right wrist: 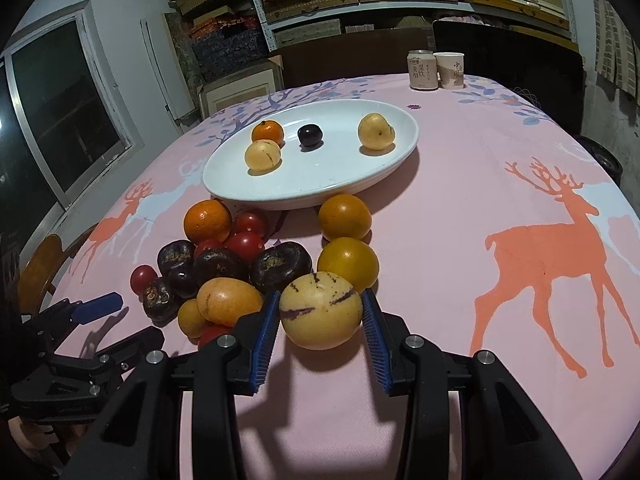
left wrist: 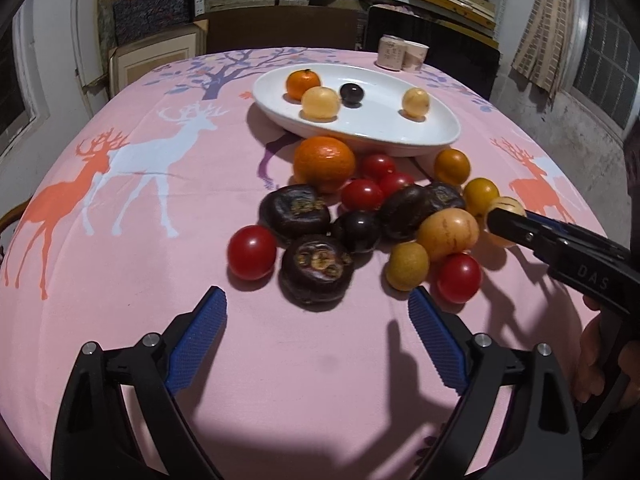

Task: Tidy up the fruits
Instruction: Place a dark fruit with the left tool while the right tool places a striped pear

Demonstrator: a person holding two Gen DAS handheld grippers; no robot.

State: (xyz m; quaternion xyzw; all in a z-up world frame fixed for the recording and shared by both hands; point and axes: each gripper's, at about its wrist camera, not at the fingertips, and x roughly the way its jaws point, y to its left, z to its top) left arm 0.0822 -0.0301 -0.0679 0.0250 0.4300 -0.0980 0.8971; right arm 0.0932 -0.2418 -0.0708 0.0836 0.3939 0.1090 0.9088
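Right wrist view: the right gripper [right wrist: 320, 312] clamps a pale yellow, purple-streaked melon [right wrist: 320, 310] on the desk [right wrist: 460, 208].
Both blue pads touch the melon's sides, at the near edge of the fruit pile just beside a yellow-orange fruit [right wrist: 349, 263]. The left gripper [left wrist: 318, 312] stands wide open and empty, near a dark wrinkled fruit [left wrist: 317, 268]. A white oval plate [right wrist: 304, 190] behind the pile holds four fruits.

fruit pile [left wrist: 360, 216] blocking plate [left wrist: 440, 136], right tablecloth [right wrist: 460, 208] free
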